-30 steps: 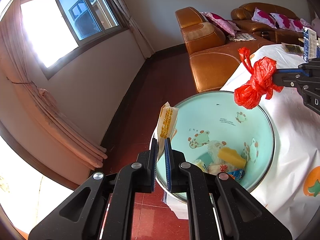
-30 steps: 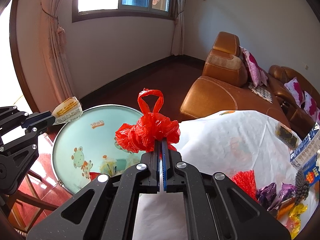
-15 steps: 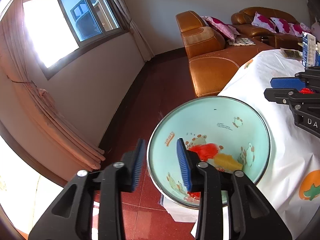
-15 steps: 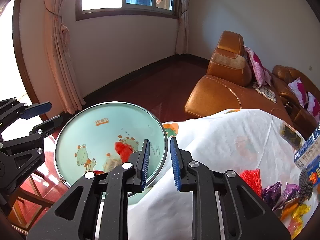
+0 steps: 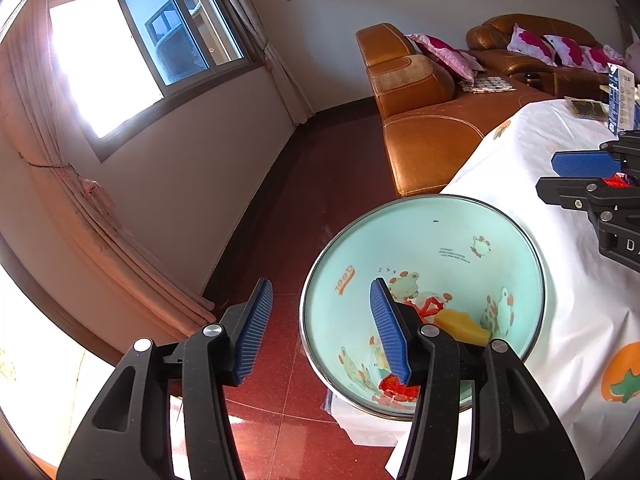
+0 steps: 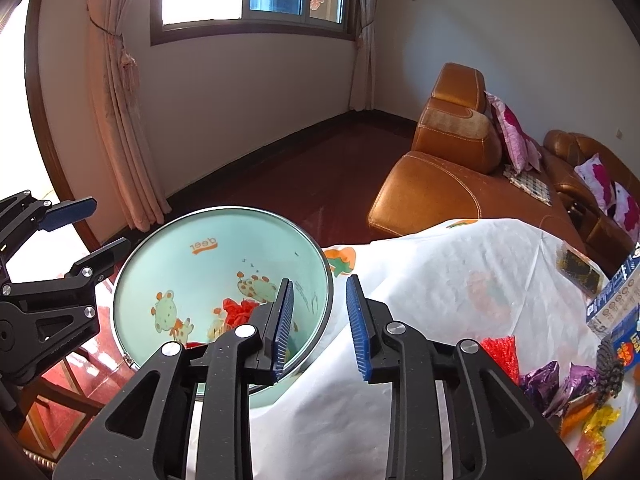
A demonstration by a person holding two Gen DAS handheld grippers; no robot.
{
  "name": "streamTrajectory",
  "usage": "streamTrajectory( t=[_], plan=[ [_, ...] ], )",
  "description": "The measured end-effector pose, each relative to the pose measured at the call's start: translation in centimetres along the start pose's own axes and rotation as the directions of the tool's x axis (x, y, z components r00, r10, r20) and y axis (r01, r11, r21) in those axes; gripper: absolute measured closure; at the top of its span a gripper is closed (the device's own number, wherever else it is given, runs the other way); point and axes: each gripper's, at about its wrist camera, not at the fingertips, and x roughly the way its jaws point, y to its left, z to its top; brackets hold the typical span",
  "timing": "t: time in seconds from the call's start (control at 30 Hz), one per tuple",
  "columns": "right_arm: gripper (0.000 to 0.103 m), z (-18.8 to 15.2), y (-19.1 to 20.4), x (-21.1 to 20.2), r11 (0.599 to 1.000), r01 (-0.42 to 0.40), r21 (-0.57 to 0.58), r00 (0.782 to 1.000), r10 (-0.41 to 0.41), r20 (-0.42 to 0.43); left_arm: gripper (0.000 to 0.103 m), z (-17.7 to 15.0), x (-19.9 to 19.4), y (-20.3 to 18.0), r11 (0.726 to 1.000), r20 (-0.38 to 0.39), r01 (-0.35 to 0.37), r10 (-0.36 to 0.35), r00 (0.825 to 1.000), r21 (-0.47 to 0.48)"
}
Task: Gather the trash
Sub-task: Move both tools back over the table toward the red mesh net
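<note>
Both tools' jaws are opening, empty — left tool (image 5: 320,332), right tool (image 6: 320,326) — over the bin (image 6: 160,248); wrappers (image 6: 560,380) beside it remain on the bench (image 6: 440,280).

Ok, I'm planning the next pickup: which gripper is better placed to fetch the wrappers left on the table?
Right, probably. The right gripper, jaws opening and empty, sits over the tablecloth nearest the wrappers. The left gripper, also opening and empty, hangs on the bin's far side.
</note>
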Motion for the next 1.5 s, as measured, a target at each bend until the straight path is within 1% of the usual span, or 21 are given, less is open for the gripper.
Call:
streamTrajectory(
  t=[0.13, 0.23, 0.83, 0.9, 1.13, 1.23, 1.37, 1.5],
  plan=[
    [0.074, -0.1, -0.1, -0.1, 1.000, 0.002, 0.001, 1.000, -0.002, 0.001, 0.051, 0.2, 0.0, 0.0, 1.000, 0.003, -0.004, 0.004, 1.000, -0.002],
    [0.074, -0.1, -0.2, -0.3, 1.000, 0.002, 0.003, 1.000, -0.002, 0.002, 0.047, 0.2, 0.0, 0.1, 1.000, 0.005, -0.005, 0.005, 1.000, -0.001],
    [0.073, -0.8, -0.4, -0.8, 1.000, 0.004, 0.015, 1.000, -0.004, 0.005, 0.045, 0.3, -0.1, -0.4, 1.000, 0.005, -0.011, 0.011, 1.000, 0.011],
    [0.073, -0.8, -0.4, -0.8, 1.000, 0.001, 0.016, 1.000, -0.001, 0.004, 0.040, 0.3, -0.1, -0.5, 1.000, 0.005, -0.014, 0.014, 1.000, 0.012],
    [0.072, -1.1, -0.7, -1.2, 1.000, 0.002, 0.022, 1.000, -0.003, 0.010, 0.040, 0.1, -0.2, -0.5, 1.000, 0.006, -0.013, 0.013, 1.000, 0.012],
    [0.067, -1.4, -1.1, -2.2, 1.000, 0.011, 0.025, 1.000, -0.012, 0.019, 0.039, 0.1, -0.3, -0.8, 1.000, 0.010, -0.005, 0.005, 1.000, 0.013],
    [0.065, -2.4, -2.6, -4.3, 0.997, 0.040, 0.060, 0.998, -0.043, 0.037, 0.039, 0.1, -0.5, -2.0, 0.999, 0.009, 0.023, -0.024, 1.000, 0.028],
    [0.063, -4.7, -5.9, -7.6, 0.986, 0.097, 0.133, 0.993, -0.105, 0.054, 0.039, 0.4, -1.3, -4.1, 0.997, 0.023, 0.062, -0.063, 0.998, 0.055]
  ],
)
